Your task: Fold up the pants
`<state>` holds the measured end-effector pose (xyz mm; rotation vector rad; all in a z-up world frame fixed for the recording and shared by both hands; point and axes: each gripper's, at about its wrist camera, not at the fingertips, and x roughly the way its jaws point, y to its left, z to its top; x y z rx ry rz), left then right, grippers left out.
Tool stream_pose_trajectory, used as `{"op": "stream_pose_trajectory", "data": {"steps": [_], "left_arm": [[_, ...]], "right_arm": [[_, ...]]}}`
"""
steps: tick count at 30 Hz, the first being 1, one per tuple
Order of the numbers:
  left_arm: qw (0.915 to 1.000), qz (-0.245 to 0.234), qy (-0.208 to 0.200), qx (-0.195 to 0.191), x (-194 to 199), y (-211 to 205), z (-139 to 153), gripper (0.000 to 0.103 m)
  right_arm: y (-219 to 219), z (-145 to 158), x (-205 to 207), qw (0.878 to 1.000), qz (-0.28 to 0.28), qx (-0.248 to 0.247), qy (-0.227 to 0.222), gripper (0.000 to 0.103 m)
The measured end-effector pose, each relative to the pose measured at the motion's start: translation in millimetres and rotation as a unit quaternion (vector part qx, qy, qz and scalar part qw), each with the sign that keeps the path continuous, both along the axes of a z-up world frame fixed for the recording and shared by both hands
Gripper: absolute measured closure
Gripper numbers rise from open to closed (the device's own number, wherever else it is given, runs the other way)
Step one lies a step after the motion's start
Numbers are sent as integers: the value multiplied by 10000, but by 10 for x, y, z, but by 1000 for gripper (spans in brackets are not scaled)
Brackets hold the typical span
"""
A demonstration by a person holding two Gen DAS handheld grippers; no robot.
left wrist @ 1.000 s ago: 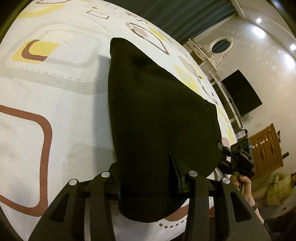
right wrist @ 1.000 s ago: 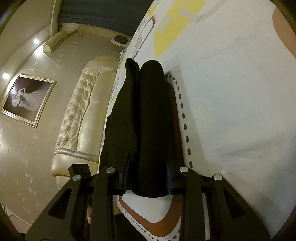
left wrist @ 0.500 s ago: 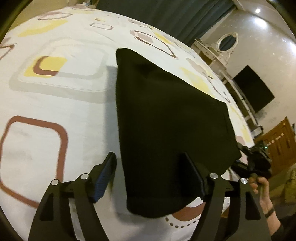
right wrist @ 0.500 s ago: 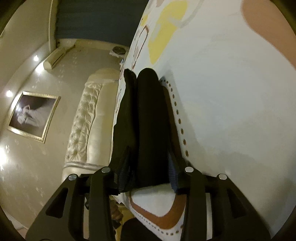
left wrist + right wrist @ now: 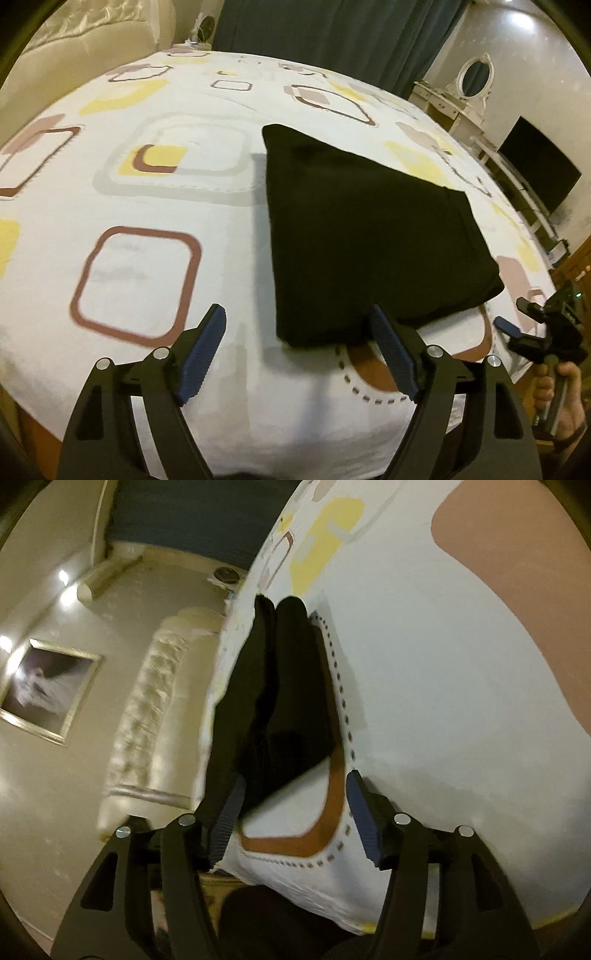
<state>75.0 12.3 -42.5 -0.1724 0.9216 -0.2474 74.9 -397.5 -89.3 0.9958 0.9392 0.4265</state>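
The black pants [image 5: 362, 229] lie folded into a flat stack on the patterned bed sheet [image 5: 155, 229]. My left gripper [image 5: 295, 325] is open and empty, just back from the stack's near edge, its right finger beside the near corner. In the right wrist view the pants [image 5: 280, 701] show edge-on as two stacked layers. My right gripper [image 5: 291, 794] is open and empty at the stack's end, clear of the cloth. The right gripper also shows in the left wrist view [image 5: 532, 332], held by a hand at the bed's right edge.
A cream tufted headboard [image 5: 147, 716] stands behind the bed. Dark curtains [image 5: 332, 33], a white dresser with an oval mirror [image 5: 469, 85] and a black TV [image 5: 535, 166] line the far right wall. The bed's near edge [image 5: 295, 435] is just ahead of my left gripper.
Both grippers were shut on the pants' edge, then opened and let go. Both have pulled back from the stack, which now rests flat on the bed.
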Motion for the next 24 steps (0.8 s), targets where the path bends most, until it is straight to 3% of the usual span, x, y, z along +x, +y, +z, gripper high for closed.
{"op": "stream_pose_trajectory", "data": {"steps": [2, 5, 7, 10, 17, 24], "left_arm": [[9996, 58, -18, 286, -94, -31, 15, 24], [9979, 170, -138, 609, -222, -92, 71, 24], [9979, 261, -181, 569, -315, -69, 93, 24], [9980, 333, -202, 492, -413, -62, 139, 24], [9973, 313, -507, 429, -495, -113, 307, 19], [9967, 409, -641, 277, -578, -171, 328, 17]], "right_arm": [[107, 92, -26, 9987, -10, -509, 74, 31], [322, 239, -63, 9904, 94, -1375, 121, 28], [468, 362, -100, 9789, 114, -2041, 27, 23], [634, 497, -168, 9635, 153, -2668, -146, 20], [860, 611, -246, 9319, 23, -3594, -484, 14], [959, 526, -307, 9161, 38, -3980, -493, 10]]}}
